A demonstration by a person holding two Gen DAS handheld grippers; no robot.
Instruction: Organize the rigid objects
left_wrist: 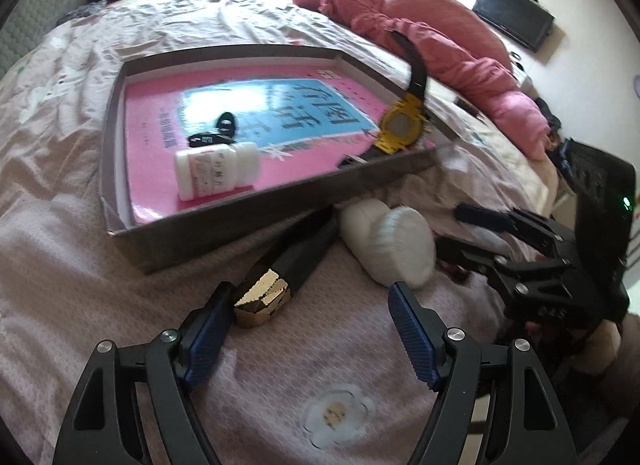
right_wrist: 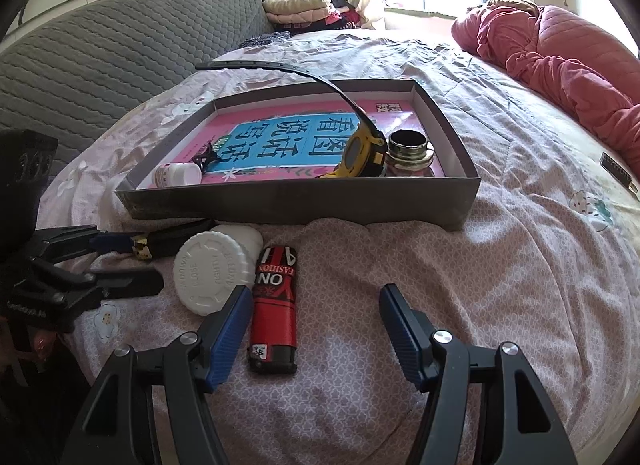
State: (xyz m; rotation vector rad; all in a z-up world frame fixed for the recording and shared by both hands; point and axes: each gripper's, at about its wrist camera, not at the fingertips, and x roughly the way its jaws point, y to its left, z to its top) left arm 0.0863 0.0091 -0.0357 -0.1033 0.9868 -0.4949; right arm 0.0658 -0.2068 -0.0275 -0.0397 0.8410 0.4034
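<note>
Jaws on my left gripper [left_wrist: 310,329] and right gripper [right_wrist: 312,329] gape empty — I'd centre the red lighter [right_wrist: 274,305], just before the grey box [right_wrist: 296,201], then squeeze.

Glossy pink book [right_wrist: 396,115], matt cardboard tray [right_wrist: 304,201], ribbed plastic lid [right_wrist: 206,275]

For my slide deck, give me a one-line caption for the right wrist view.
Open right gripper poised over a red lighter beside a white jar, gray tray ahead.
</note>
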